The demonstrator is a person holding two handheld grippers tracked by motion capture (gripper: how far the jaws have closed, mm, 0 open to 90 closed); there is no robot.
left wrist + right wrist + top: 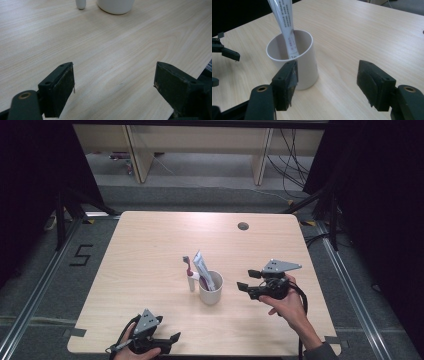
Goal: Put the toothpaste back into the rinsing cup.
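A white cup (211, 290) is seen standing near the middle of the table (150, 245), with a toothpaste tube (203, 267) leaning inside it. A toothbrush (189, 275) is stood upright just beside the cup, on its left. The right gripper (244, 280) is held just right of the cup, its fingers (287, 85) spread apart and grasping nothing. The left gripper (167, 340) is held at the near edge of the table, its fingers (58, 91) likewise released and empty.
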